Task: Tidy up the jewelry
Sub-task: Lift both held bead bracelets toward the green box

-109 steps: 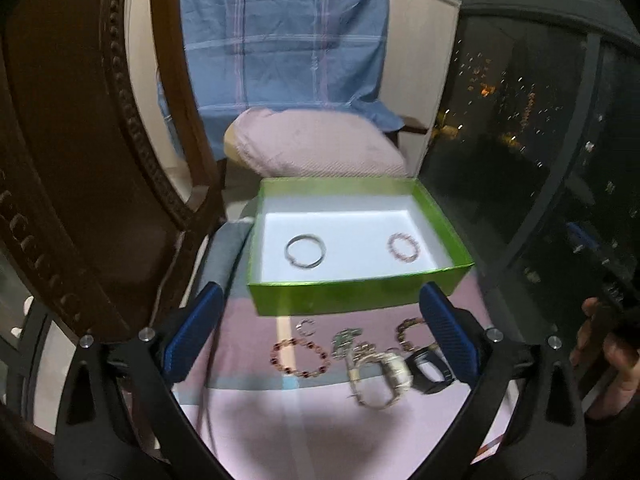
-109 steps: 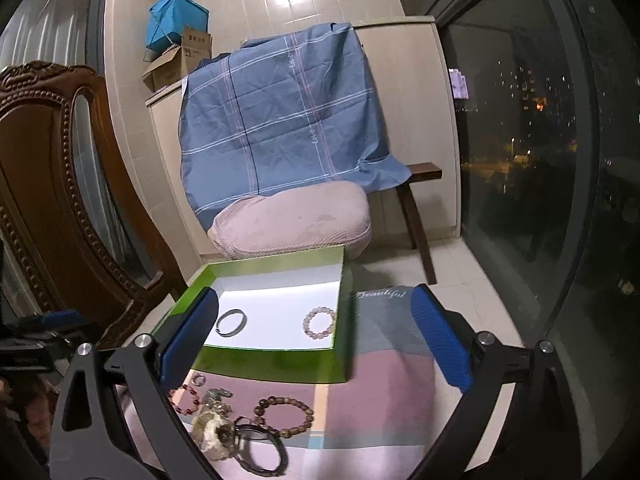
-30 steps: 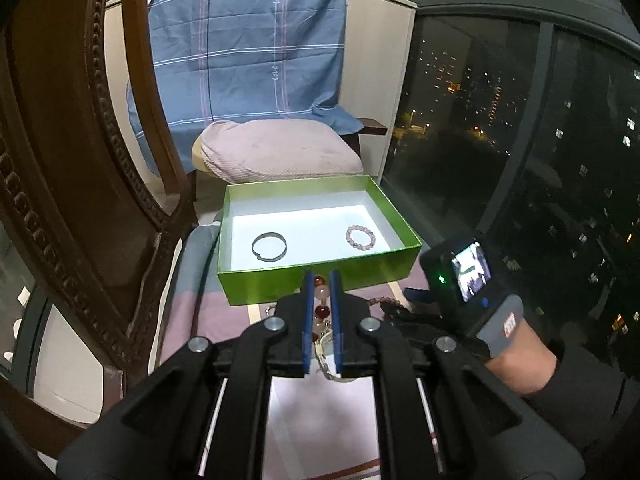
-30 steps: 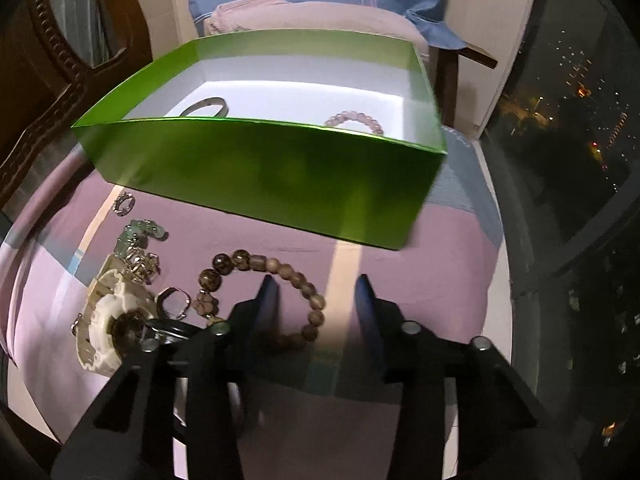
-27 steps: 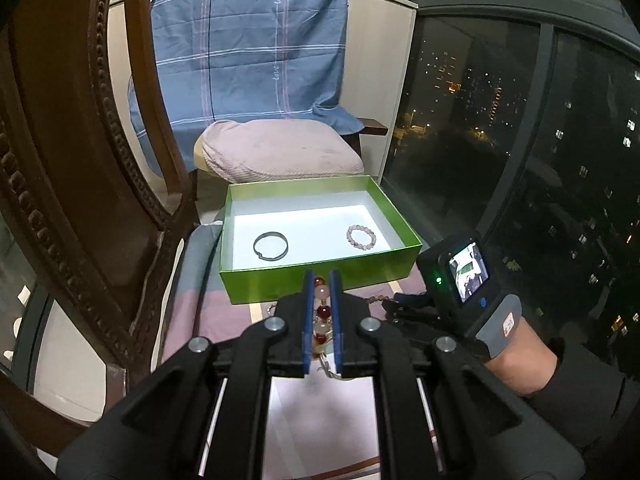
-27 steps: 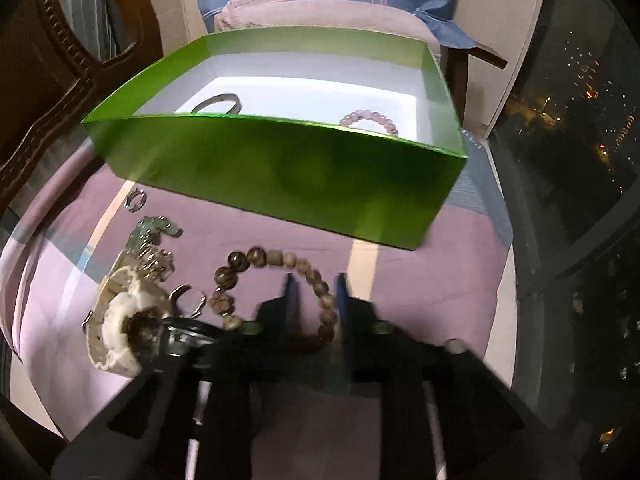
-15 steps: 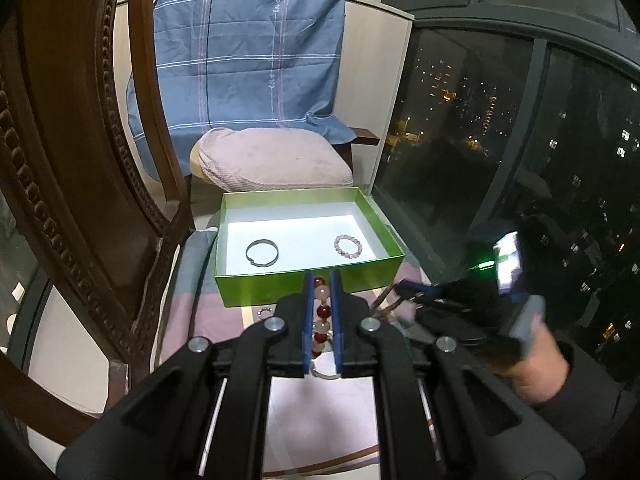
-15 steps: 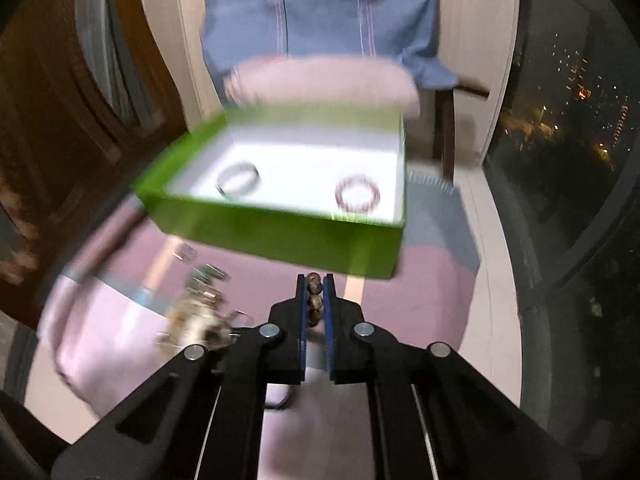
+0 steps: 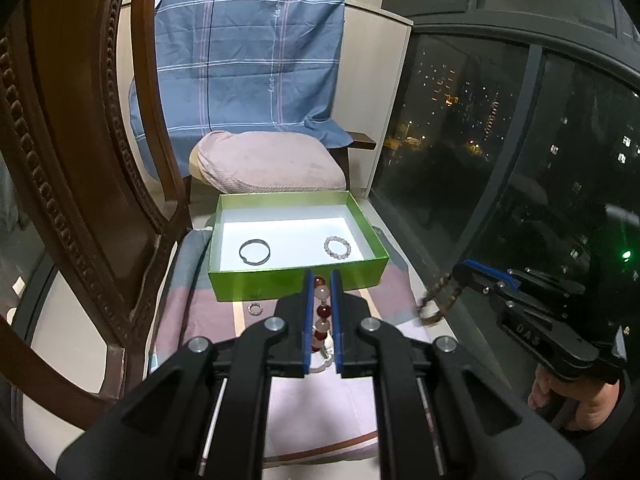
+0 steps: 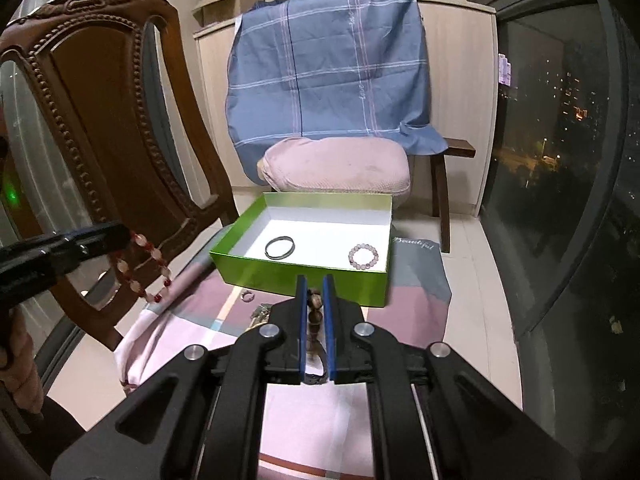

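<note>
Since a second ago my right gripper [image 10: 311, 293] has closed on the brown bead bracelet [image 10: 314, 312] and lifted it off the cloth; it now shows at the right edge of the left wrist view, the brown beads dangling from its tip over the cloth's right border. My left gripper [image 9: 321, 285] stays clenched on the red and pink bead bracelet [image 9: 322, 312], which stands pinched between its blue pads [image 9: 307, 312] at the centre of that view and hangs as a loop at the left of the right wrist view. Beyond both tips sits the green box [image 9: 298, 278], with a metal bangle [image 9: 255, 251] on the left of its white floor and a pink bead bracelet [image 9: 337, 247] on the right, well apart. A small ring [image 9: 254, 309] lies on the striped cloth [image 9: 200, 312] just in front of the box wall.
</note>
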A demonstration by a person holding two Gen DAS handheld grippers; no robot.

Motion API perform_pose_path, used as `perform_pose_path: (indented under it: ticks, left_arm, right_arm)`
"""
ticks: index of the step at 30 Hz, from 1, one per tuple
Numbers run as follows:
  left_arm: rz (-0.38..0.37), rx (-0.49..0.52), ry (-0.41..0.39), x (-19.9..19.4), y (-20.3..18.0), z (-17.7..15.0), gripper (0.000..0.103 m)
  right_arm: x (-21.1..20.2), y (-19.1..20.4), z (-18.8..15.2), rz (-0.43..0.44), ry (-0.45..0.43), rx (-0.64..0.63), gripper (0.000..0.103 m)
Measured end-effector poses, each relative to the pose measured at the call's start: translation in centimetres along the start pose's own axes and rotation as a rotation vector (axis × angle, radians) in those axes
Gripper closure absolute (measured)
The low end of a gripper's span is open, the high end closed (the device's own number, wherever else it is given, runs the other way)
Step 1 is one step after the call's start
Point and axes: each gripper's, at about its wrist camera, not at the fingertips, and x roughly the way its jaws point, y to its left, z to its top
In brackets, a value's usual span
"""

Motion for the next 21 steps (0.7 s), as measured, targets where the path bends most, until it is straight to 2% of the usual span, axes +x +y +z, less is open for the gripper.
perform_pose_path:
  ticks: [21]
  left_arm:
    - [0.029, -0.011, 0.055, 1.8, 0.9, -0.7, 0.095]
  right_arm:
    - [0.6, 0.3, -0.2, -0.003, 0.014, -0.007, 0.095]
